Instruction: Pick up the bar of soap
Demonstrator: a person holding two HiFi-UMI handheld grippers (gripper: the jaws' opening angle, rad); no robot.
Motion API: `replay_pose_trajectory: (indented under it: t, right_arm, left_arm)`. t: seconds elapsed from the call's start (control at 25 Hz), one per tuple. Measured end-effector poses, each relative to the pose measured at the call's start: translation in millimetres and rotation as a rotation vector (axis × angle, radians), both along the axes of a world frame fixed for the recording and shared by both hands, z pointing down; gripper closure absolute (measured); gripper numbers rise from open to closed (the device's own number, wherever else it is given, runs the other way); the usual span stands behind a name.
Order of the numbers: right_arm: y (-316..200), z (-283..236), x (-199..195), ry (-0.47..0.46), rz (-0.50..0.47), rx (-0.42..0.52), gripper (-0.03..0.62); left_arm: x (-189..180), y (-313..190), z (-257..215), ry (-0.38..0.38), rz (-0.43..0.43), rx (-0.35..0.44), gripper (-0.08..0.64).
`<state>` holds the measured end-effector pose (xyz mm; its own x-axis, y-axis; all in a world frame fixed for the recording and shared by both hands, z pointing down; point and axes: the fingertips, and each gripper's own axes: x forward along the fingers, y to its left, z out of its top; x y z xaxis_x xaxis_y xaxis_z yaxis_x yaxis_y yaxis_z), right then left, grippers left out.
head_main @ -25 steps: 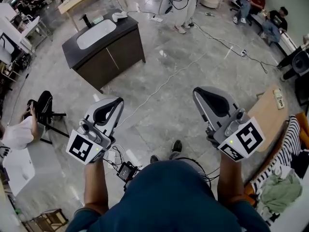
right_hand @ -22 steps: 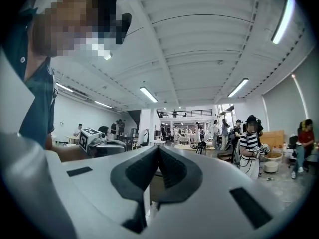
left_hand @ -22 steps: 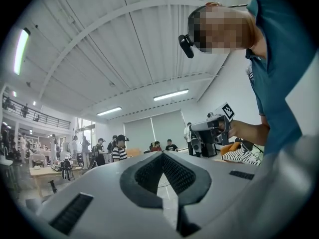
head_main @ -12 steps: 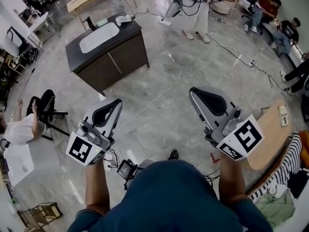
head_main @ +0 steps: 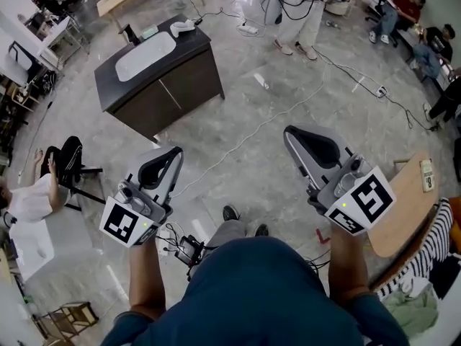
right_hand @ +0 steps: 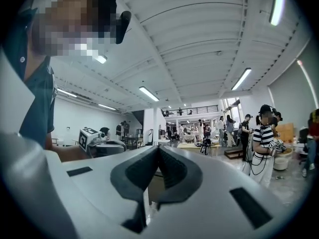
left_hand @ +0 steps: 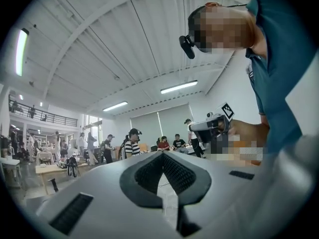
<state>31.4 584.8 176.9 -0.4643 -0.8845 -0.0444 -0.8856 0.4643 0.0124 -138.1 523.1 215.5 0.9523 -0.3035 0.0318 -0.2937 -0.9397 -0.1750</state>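
The left hand-held gripper (head_main: 170, 154) and right hand-held gripper (head_main: 294, 135) are closed and empty, above the floor (head_main: 245, 99). The table (head_main: 189, 69) stands well ahead of the left one.

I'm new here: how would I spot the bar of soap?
Find the dark cabinet with a white sink standing alone on the grey floor. On its countertop beyond the sink, a small pale green block, likely the soap, lies between the black tap and a white crumpled thing; it alone is greenish.

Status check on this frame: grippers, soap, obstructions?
Left gripper shut, empty; right gripper shut, empty. Soap not made out; sink cabinet far ahead. White cable across the floor between.
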Motion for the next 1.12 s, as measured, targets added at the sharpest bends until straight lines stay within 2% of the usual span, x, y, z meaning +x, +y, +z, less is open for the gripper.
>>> replay_pose_trajectory:
  t: [0.32, 0.68, 0.88, 1.12]
  right_arm:
    - [-56, -10, -4, 0.018, 0.057, 0.007, 0.578]
    - [-114, -9, -27, 0.027, 0.089, 0.011, 0.577]
    - [-143, -5, -28, 0.032, 0.080, -0.006, 0.577]
    - [-182, 1, -3, 0.020, 0.042, -0.013, 0.578]
  left_arm:
    - [3, -65, -11, 0.050, 0.064, 0.017, 0.557]
    - [-17, -131, -11, 0.075, 0.091, 0.029, 0.557]
    - [-22, -159, -3, 0.066, 0.075, 0.000, 0.558]
    - [0, -191, 1, 0.062, 0.036, -0.001, 0.557]
